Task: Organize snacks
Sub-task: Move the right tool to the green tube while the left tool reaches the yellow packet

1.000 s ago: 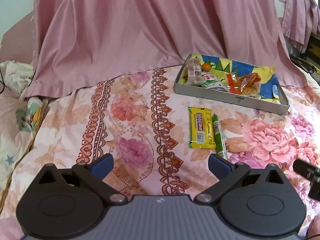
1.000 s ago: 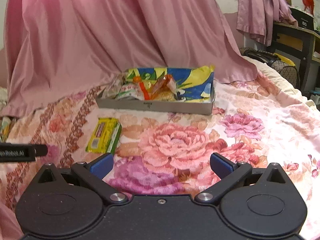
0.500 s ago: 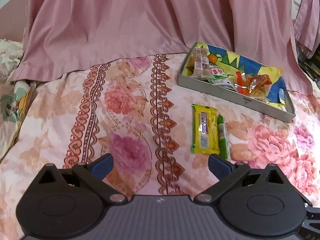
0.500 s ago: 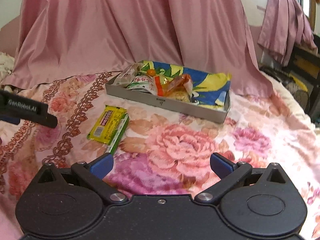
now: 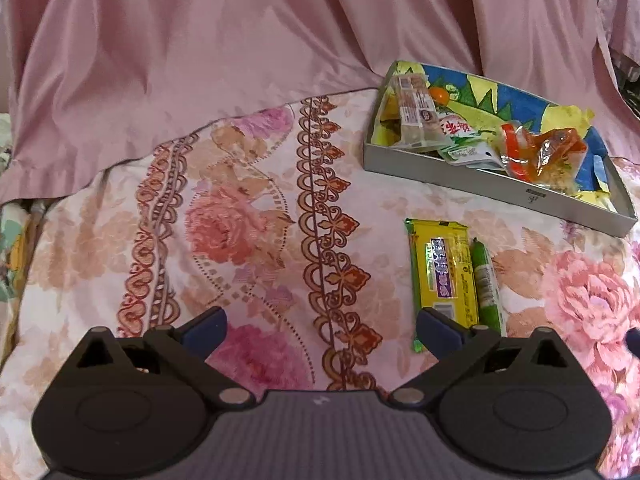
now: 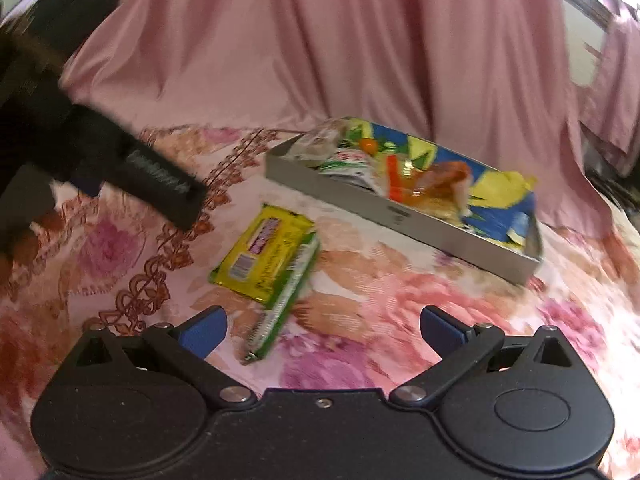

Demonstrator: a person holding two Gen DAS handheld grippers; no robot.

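A yellow snack packet (image 5: 442,276) lies flat on the floral bedspread with a thin green stick snack (image 5: 485,284) along its right side. Both also show in the right wrist view, the packet (image 6: 264,252) and the green stick (image 6: 288,300). Behind them stands a grey tray (image 5: 472,178) holding several snacks; it also shows in the right wrist view (image 6: 392,216). My left gripper (image 5: 322,326) is open and empty, its right finger over the packet's near end. My right gripper (image 6: 322,328) is open and empty, just short of the green stick.
A pink curtain (image 5: 240,40) hangs down behind the tray onto the bed. The left gripper's body (image 6: 156,176) reaches in from the left in the right wrist view. The bed's left edge (image 5: 16,240) shows other bedding.
Both grippers have moved forward and down toward the yellow packet and green stick. The right wrist view has swung left and is blurred. Both stay open.
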